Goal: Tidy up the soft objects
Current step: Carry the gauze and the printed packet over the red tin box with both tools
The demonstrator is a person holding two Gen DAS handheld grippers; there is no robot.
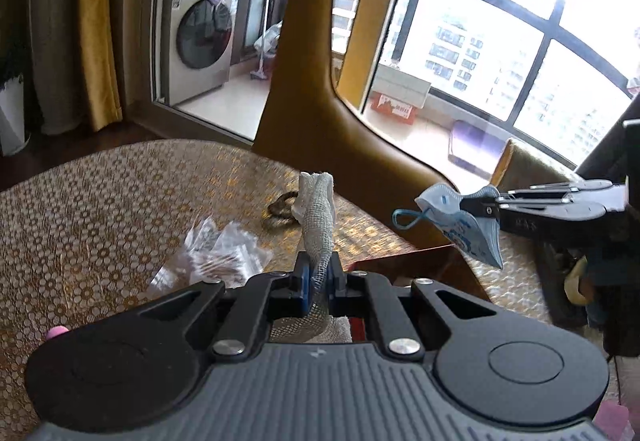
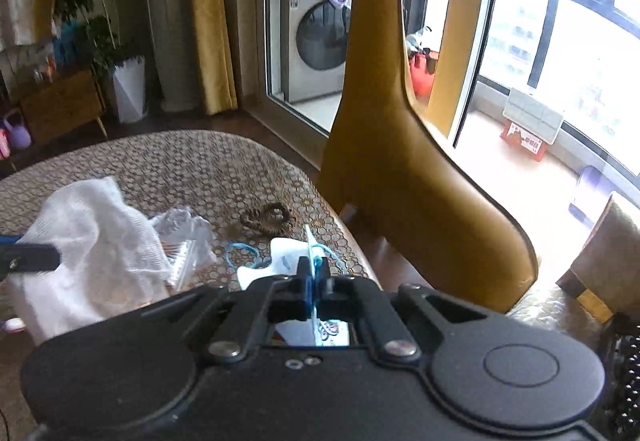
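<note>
Both lifts in hand: my left gripper (image 1: 318, 277) fingers clamped on white mesh cloth (image 1: 318, 225), right gripper (image 2: 316, 275) fingers clamped on blue face mask (image 1: 460, 217); next, a drop spot beyond the fingers

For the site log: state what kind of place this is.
Most likely a lived-in high-rise flat: a washing machine behind a glass door, a patterned table beside a tan chair, and apartment towers outside the window.

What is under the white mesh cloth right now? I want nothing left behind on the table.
From the right wrist view, the white mesh cloth overlaps one edge of a clear plastic bag on the table. Anything further beneath it is covered.
</note>
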